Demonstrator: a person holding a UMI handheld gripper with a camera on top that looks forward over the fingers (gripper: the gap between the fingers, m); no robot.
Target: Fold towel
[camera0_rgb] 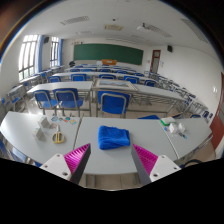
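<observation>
A blue towel [114, 136] lies bunched or folded on a grey-white table [100, 165], just ahead of my fingers and slightly right of their midline. My gripper [111, 158] is open and empty, with its magenta pads [77, 156] spread wide apart above the table's near part. The towel is not touched by either finger.
A small brass stand [58, 137] and a pale object [43, 130] sit on the table to the left of the towel. Small items [172, 125] lie at the right. Rows of desks with blue chairs [113, 103] and a green chalkboard [107, 53] lie beyond.
</observation>
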